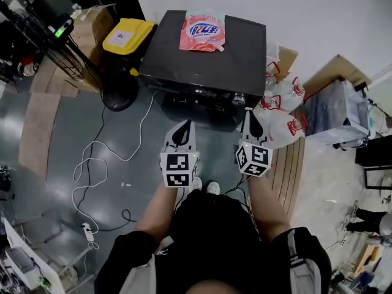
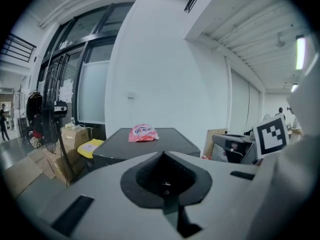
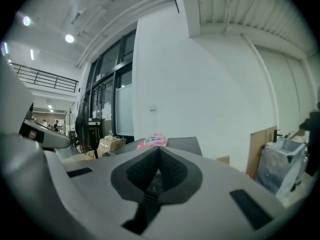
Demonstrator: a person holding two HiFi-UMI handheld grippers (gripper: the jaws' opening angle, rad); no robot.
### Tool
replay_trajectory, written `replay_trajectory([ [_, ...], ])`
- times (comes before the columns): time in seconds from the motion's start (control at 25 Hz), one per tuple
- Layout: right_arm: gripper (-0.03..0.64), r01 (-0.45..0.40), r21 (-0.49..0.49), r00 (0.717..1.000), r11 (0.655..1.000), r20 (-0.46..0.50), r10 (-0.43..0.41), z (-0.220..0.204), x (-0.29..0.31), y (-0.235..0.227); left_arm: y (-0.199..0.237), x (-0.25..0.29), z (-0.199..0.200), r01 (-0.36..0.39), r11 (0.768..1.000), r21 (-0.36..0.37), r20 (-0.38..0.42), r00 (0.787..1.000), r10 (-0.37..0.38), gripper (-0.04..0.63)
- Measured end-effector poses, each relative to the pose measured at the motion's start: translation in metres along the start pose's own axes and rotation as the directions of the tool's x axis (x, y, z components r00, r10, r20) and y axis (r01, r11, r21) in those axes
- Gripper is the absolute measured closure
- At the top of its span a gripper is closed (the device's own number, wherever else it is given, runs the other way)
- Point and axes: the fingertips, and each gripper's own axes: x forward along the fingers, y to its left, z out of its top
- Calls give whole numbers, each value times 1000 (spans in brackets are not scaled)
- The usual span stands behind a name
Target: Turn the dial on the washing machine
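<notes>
Grey workshop floor, upper centre: washing machine, dial on its front right | your left gripper and right gripper both pinched closed, empty, off the dial | turn apparently not yet started.

We hold the left claw and the right claw out in front, side by side, both closed tight.

Open floor before washing machine (cables left, seemingly bottles right).
</notes>
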Motion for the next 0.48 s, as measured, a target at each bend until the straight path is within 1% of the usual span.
replay_trajectory([
  [0.28,617,-8,-2,996,1000,91,8,62,-43,6,-24,-20,44,36,998,43,81,996,-40,586],
  [0.48,617,-13,33,990,999,141,8,87,-53,5,-35,-31,70,44,995,90,127,990,-56,586],
])
